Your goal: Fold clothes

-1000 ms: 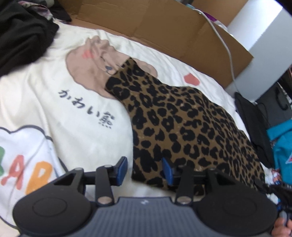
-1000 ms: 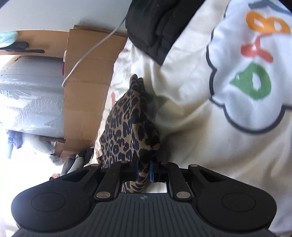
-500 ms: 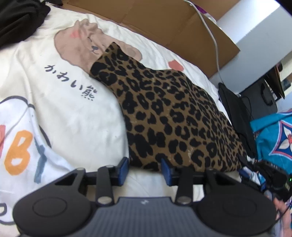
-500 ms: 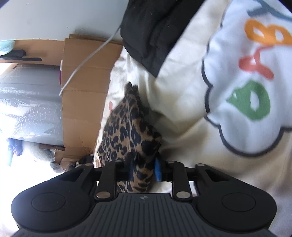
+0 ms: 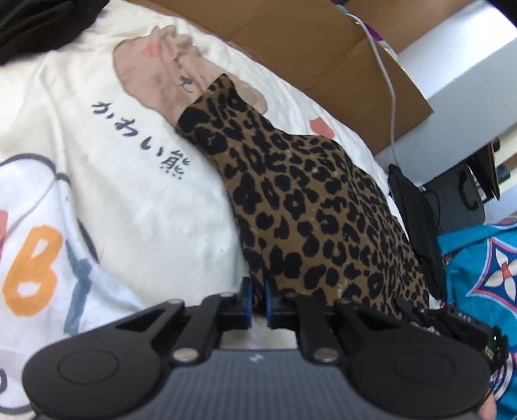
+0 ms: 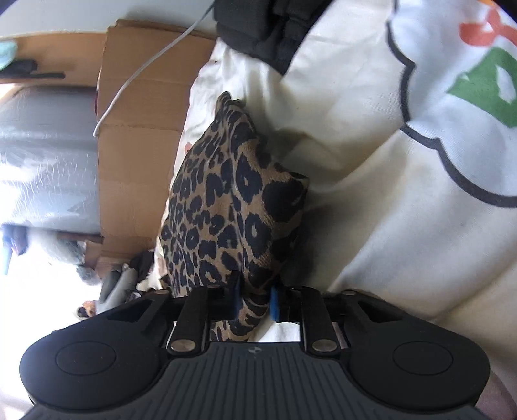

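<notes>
Your left hand-held gripper [image 5: 257, 299] has its blue pads drawn almost together on the near corner of the leopard-print garment [image 5: 310, 206], with a thin edge of the cloth pinched between them. Its jaws are closing at this moment.

Your right hand-held gripper [image 6: 255, 299] has a thick bunched fold of the same leopard-print garment [image 6: 226, 210] between its blue pads; the fabric fills the gap and touches both pads, and these jaws are closing too.

The garment lies on the bed, on a cream bedspread [image 5: 129, 200] printed with a bear face, dark script and big coloured letters. In the left wrist view it runs as one long strip from your gripper toward the far edge of the bed, its narrow end resting over the bear face. In the right wrist view the cloth rises in a raised hump just ahead of the pads.

A black garment [image 6: 265, 29] sits heaped at the far corner of the bed. Flattened cardboard [image 5: 316, 51] stands along the far edge, with a white cable [image 5: 389, 93] trailing over it. A turquoise patterned cloth [image 5: 481, 268] shows beside the bed, at the right of the left wrist view.
</notes>
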`<move>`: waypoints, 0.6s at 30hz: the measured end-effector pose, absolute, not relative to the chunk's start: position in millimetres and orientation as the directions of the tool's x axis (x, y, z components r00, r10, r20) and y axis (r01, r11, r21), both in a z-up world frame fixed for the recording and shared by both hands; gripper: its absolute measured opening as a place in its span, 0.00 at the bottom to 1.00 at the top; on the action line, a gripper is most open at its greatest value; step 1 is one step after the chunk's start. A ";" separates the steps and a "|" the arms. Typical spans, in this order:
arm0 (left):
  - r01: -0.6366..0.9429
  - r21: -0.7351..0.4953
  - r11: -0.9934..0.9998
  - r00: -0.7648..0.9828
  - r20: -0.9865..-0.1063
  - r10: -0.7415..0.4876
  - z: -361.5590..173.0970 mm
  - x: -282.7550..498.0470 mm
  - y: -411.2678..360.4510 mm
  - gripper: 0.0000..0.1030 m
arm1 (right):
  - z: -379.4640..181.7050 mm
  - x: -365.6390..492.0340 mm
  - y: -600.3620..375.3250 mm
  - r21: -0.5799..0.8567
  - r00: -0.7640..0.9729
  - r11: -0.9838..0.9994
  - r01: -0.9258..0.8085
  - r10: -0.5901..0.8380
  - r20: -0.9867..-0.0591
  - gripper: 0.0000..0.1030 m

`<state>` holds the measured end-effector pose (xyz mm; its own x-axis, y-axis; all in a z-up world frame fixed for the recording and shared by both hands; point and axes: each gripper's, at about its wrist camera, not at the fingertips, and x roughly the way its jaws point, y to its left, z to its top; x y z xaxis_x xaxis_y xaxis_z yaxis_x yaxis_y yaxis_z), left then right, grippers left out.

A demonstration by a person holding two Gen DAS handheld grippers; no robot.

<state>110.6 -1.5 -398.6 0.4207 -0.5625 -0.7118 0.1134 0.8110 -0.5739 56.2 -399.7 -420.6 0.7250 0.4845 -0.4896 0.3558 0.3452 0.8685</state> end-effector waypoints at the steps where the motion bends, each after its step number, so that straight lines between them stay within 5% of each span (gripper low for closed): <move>1: 0.111 -0.572 0.813 0.422 -0.713 -0.560 -397.5 111.9 -1.7 0.05 | -420.5 55.7 -398.9 0.871 0.727 0.341 0.354 0.485 -0.485 0.06; 18: 0.130 -0.487 0.864 0.433 -0.756 -0.491 -355.3 106.0 -1.0 0.04 | -415.5 33.9 -391.0 0.878 0.679 0.317 0.360 0.556 -0.479 0.04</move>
<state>106.0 -1.0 -355.3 0.4334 -0.4913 -0.7555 0.1304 0.8637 -0.4868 33.9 -391.0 -415.5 0.6790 0.5564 -0.4790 0.3596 0.3168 0.8777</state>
